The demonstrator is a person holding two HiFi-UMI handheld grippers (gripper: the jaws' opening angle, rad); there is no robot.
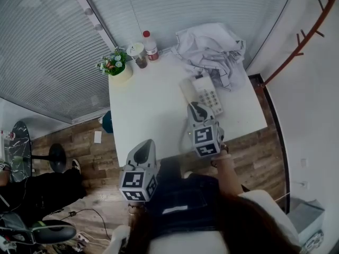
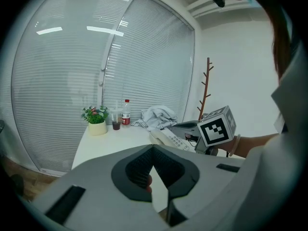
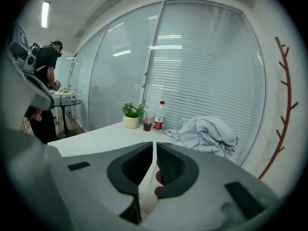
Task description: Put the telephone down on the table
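The off-white telephone point(image 1: 205, 93) lies on the white table point(image 1: 148, 110) toward its right side, handset on the cradle. My right gripper point(image 1: 194, 107) hangs just in front of the telephone's near end, its jaws a narrow slit apart with nothing gripped between them point(image 3: 154, 147). The telephone does not show in the right gripper view. My left gripper point(image 1: 144, 148) hovers at the table's front edge, well left of the telephone, shut and empty point(image 2: 153, 147). From the left gripper view the telephone point(image 2: 167, 138) lies beyond the jaws, beside the right gripper's marker cube point(image 2: 216, 126).
A potted plant point(image 1: 117, 65), a lidded cup point(image 1: 137, 54) and a red-capped bottle point(image 1: 150, 45) stand along the table's back edge. A crumpled pale cloth point(image 1: 213, 49) lies behind the telephone. A brown coat stand point(image 1: 303, 36) rises at the right. Blinds cover the windows behind.
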